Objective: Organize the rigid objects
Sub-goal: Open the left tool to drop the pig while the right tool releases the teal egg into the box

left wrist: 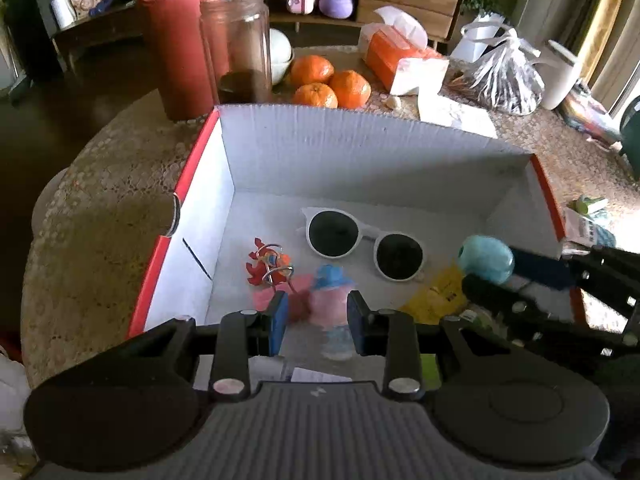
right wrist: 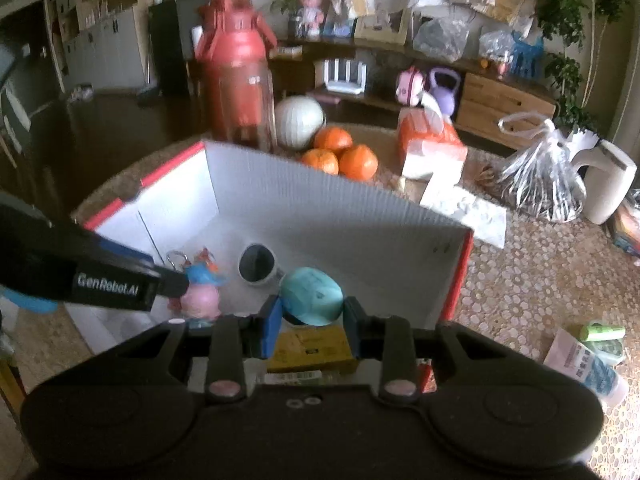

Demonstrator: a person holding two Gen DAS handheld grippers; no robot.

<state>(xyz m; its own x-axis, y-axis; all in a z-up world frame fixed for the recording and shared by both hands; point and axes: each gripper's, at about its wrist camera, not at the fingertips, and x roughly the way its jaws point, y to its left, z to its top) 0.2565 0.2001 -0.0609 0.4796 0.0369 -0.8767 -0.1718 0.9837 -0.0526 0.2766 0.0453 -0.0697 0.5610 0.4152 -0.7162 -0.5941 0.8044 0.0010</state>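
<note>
In the left wrist view, the left gripper [left wrist: 316, 326] is clamped on a small pink figure with a blue cap [left wrist: 331, 296], held over the near end of the white, red-edged cardboard box [left wrist: 360, 148]. On the box floor lie white sunglasses [left wrist: 364, 242], a red keyring charm [left wrist: 267, 265] and a yellow packet [left wrist: 436, 294]. From the right, the right gripper [left wrist: 486, 266] carries a teal egg-shaped object [left wrist: 486, 259] above the box. Both pieces look yet to be set down, so the sorting seems partly done.

In the right wrist view, the right gripper [right wrist: 312, 324] is closed on the teal egg-shaped object [right wrist: 312, 294], above the yellow packet [right wrist: 312, 346]. The left gripper [right wrist: 176, 282] crowds in beside it. Outside the box stand a red bottle [right wrist: 238, 72], oranges [right wrist: 340, 152], a tissue pack [right wrist: 428, 144] and a plastic bag [right wrist: 540, 172]; a green tube [right wrist: 602, 333] lies apart on the table [right wrist: 532, 264], possibly still to be collected.
</note>
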